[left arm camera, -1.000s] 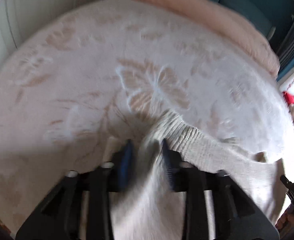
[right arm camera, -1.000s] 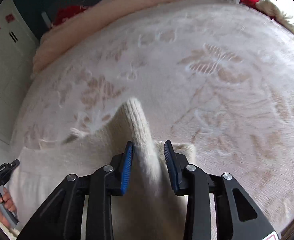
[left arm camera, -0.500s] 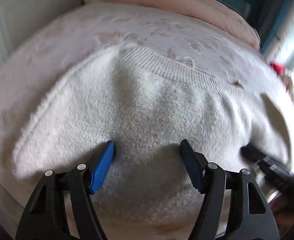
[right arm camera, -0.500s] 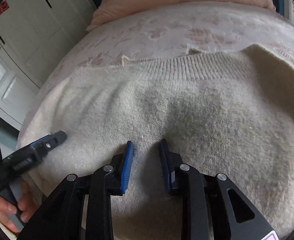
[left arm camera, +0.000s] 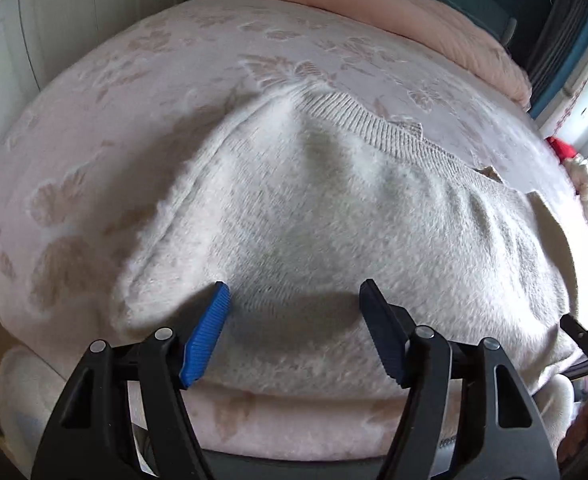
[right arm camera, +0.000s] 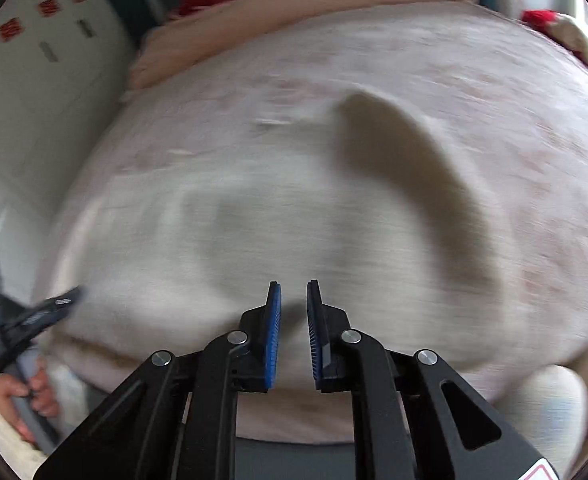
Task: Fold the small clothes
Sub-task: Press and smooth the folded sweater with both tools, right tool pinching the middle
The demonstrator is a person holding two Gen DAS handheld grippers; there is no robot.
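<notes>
Sweater: I see the cream knit sweater [left arm camera: 334,216] lying on the floral bedspread [left arm camera: 134,92], near the bed's front edge, ribbed band toward the pillows
Left gripper: my left gripper [left arm camera: 294,300] hangs wide above the knit, nothing between the pads
Right gripper: my right gripper [right arm camera: 294,300] has just been closing; a narrow slit is left, with no cloth in it
Done: by my reading one fold is laid, since the sweater looks doubled with the left sleeve tucked along its side
Left: I judge further folds remain; a flap [right arm camera: 410,172] stands up on the right side, though that view is blurred
Writing: no brand or label I can read; red marks on the white cupboard [right arm camera: 46,80] are too smeared to make out
</notes>
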